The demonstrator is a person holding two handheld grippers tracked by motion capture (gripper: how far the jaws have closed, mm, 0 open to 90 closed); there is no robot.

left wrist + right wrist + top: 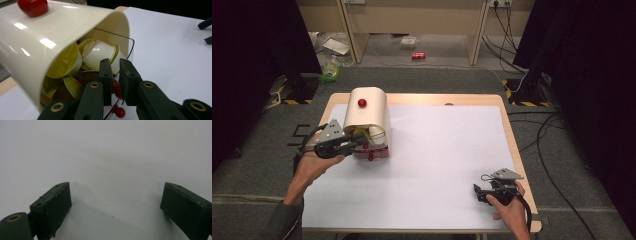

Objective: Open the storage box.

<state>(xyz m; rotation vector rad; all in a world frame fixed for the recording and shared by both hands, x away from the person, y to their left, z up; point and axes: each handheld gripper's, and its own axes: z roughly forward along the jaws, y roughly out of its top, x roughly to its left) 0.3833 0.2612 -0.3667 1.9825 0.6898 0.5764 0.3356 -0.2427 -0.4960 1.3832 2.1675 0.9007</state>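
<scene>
Lying on its side, the cream capsule holder [57,35] spills yellow-lidded pods [65,61]; left gripper [115,75] pinches its clear front panel [131,48], right gripper [115,202] spread.

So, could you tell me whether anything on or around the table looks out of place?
On the table, nothing stands out: the cream capsule dispenser stands upright, its capsules inside. Beyond the table, a red can and scattered litter lie on the floor by the wooden furniture.
</scene>
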